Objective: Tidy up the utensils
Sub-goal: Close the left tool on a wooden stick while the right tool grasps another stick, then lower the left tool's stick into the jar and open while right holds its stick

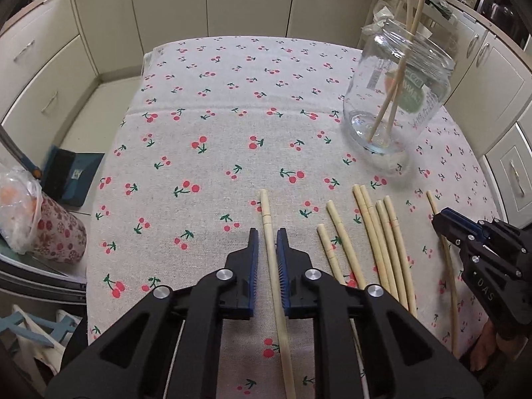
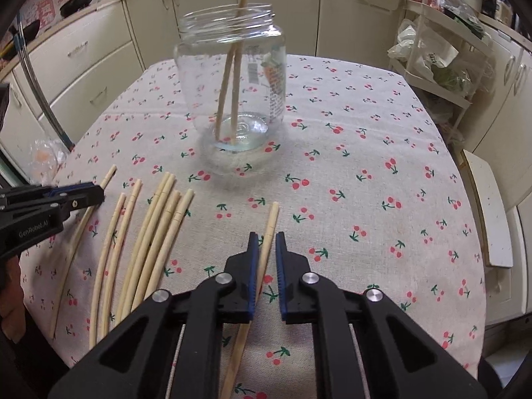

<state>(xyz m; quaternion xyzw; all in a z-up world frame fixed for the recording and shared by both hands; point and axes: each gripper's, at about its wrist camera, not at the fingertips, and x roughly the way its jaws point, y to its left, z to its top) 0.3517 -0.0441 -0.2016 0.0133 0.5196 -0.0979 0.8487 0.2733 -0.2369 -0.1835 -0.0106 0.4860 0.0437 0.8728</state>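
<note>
Bamboo chopsticks pinched, one in our left gripper [image 1: 267,242], one in our right gripper [image 2: 264,246], we next lift both into the glass jar [image 2: 232,76] at upper centre

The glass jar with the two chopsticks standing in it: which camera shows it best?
The right wrist view: the glass jar stands near the middle, whole from rim to base, two chopsticks inside. The left wrist view shows it at the upper right, smaller and tilted by the lens.
</note>
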